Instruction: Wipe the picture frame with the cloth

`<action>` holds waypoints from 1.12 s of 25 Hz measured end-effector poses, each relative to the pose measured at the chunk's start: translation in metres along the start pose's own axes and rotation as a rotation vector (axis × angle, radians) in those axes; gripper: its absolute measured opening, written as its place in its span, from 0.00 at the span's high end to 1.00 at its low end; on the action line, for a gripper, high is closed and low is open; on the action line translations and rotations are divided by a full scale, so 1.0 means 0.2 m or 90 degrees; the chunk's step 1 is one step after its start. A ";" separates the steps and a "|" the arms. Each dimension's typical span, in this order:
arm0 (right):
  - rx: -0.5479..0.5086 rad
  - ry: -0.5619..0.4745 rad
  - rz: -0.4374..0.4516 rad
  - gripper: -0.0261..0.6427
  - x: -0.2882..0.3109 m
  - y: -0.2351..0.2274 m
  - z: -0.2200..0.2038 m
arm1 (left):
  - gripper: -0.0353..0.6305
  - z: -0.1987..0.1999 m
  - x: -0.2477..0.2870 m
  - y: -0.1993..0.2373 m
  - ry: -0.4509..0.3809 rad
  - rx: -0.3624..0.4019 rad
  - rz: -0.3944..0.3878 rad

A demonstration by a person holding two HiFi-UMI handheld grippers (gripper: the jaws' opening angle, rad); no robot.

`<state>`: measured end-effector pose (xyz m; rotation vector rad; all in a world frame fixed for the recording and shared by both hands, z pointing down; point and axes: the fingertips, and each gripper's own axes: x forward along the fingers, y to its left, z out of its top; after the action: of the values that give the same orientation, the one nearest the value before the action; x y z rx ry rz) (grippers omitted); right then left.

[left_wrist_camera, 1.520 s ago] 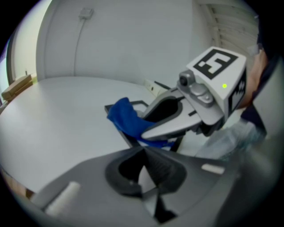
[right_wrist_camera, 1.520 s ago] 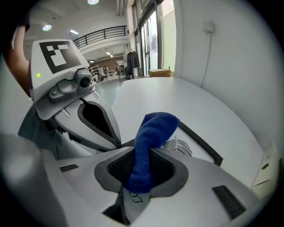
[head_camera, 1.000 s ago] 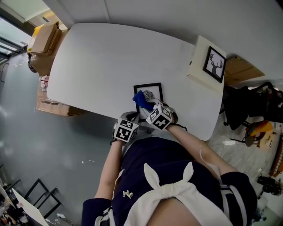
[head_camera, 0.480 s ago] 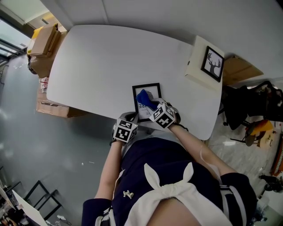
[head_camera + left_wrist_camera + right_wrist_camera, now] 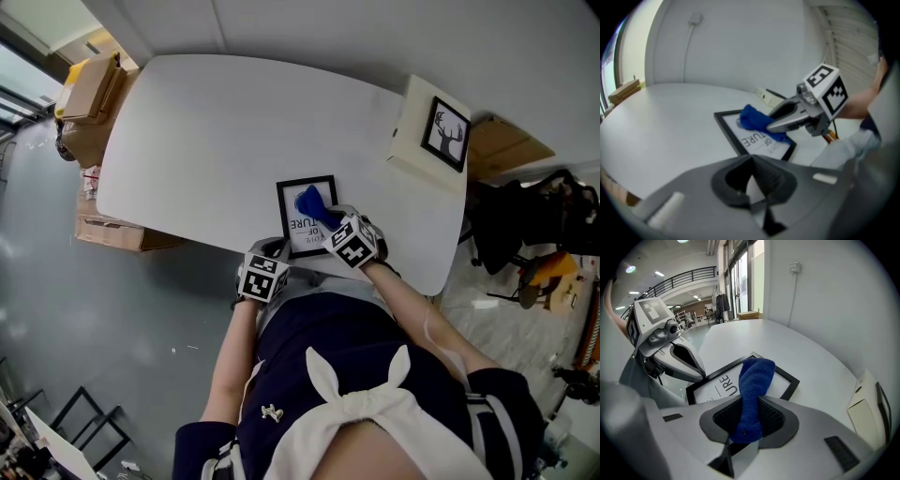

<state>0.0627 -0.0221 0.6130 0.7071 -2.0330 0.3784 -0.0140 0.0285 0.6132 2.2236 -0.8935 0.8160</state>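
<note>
A black picture frame [image 5: 298, 228] with a white lettered print lies flat near the table's front edge. My right gripper [image 5: 328, 221] is shut on a blue cloth [image 5: 309, 202], whose free end rests on the frame's glass. In the right gripper view the cloth [image 5: 757, 376] runs from between the jaws [image 5: 750, 401] down onto the frame [image 5: 719, 380]. My left gripper [image 5: 275, 251] is shut, its tips [image 5: 752, 158] at the frame's near corner [image 5: 757, 143]. Whether it grips the frame is hidden. The left gripper view shows the right gripper [image 5: 771, 121] over the cloth [image 5: 752, 119].
The white table [image 5: 216, 122] stretches away behind the frame. A cream box [image 5: 412, 141] carrying a framed deer picture [image 5: 443, 131] stands at the far right corner. Cardboard boxes [image 5: 94, 84] sit off the table's left end. A dark chair [image 5: 525, 234] stands to the right.
My right gripper has slid the blue cloth a little to the right and away across the frame's glass. The left gripper has stayed at the frame's near corner.
</note>
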 end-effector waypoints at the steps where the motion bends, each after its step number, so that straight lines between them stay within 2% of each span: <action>1: 0.004 0.000 -0.002 0.82 0.00 -0.01 0.00 | 0.94 0.00 0.00 0.00 -0.002 0.000 0.002; 11: 0.022 0.008 -0.033 0.82 -0.06 -0.07 -0.04 | 0.94 0.01 0.00 0.00 -0.014 -0.008 0.019; 21: 0.023 -0.003 -0.021 0.82 -0.07 -0.04 -0.07 | 0.94 0.02 0.00 0.02 -0.032 -0.013 0.036; 28: 0.030 -0.010 -0.018 0.82 -0.09 -0.01 -0.08 | 0.94 0.00 0.00 0.02 -0.027 -0.024 0.030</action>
<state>0.0819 -0.0089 0.6074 0.7700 -2.0317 0.4069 -0.0167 0.0261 0.6133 2.2025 -0.9767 0.7693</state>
